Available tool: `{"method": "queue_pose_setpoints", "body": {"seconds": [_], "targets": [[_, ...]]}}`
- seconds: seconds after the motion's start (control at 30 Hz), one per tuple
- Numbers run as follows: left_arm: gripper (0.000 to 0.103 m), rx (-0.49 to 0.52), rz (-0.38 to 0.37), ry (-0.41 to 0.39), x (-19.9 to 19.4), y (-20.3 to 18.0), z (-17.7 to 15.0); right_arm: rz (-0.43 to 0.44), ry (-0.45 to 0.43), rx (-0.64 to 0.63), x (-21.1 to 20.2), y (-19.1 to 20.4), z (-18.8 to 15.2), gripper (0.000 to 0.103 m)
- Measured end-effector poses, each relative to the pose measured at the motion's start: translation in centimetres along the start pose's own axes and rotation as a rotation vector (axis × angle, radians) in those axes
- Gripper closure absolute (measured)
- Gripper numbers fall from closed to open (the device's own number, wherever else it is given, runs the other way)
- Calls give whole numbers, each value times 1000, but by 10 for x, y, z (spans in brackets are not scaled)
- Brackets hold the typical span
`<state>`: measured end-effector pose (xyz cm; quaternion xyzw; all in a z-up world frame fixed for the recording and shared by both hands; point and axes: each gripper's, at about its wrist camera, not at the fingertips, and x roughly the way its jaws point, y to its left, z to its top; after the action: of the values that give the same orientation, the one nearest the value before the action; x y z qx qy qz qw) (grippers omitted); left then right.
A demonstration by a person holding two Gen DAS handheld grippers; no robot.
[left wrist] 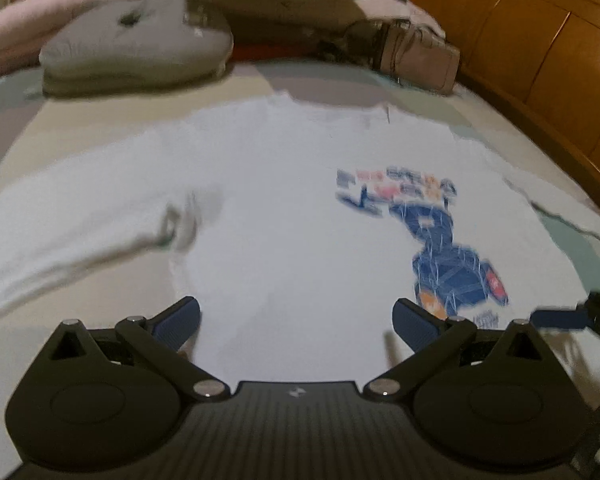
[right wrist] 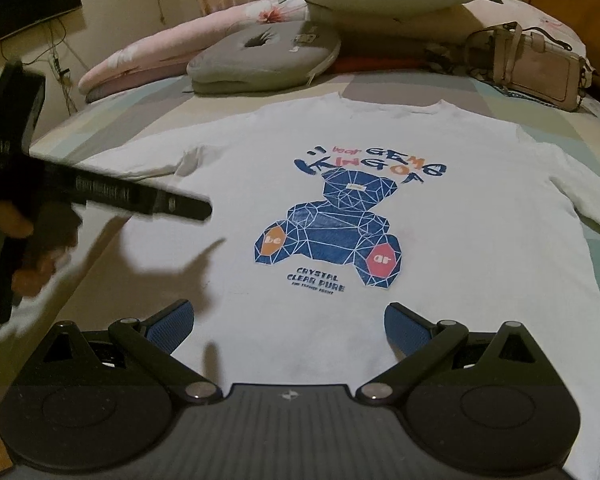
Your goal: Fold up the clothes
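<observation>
- The bed (right wrist: 540, 120) carries the white shirt (right wrist: 440, 280), spread flat, print up, collar toward the grey cushion (right wrist: 260, 64).
- Right of that cushion I see a handbag (right wrist: 540, 68); contents hidden.
- My left gripper (left wrist: 296, 320) and right gripper (right wrist: 288, 324) hover with jaws apart, empty; I'd pinch a sleeve edge cleanly.

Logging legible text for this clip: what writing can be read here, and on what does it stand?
All on the white shirt, right wrist view:
"bear GEMS"
"KING OF", stylised and unsure
"be" on the orange patch
"ar" on the red patch
"CRYSTAL CLEAR PURE"
Line beneath: too small.
Left wrist view: print blurred.
</observation>
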<state>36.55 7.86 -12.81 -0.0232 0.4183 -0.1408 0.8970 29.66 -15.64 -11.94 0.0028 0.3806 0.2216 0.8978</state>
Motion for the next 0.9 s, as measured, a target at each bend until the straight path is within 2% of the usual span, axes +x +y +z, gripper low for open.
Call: {"method": "queue_pose_setpoints", "body": {"seconds": [0.13, 0.23, 0.4, 0.7, 0.9], "targets": [[1, 33, 37, -8, -4, -6, -7, 2, 12, 10, 1, -2, 0, 0], [1, 3, 20, -38, -20, -3, -5, 17, 12, 29, 0, -5, 1, 0], [1, -68, 65, -81, -41, 13, -13, 14, 5, 36, -2, -5, 0, 0], [1, -251, 227, -145, -76, 76, -49, 28, -34, 73, -5, -6, 2, 0], [1, -359, 322, -227, -102, 124, -64, 64, -71, 62, -5, 0, 0, 0]]}}
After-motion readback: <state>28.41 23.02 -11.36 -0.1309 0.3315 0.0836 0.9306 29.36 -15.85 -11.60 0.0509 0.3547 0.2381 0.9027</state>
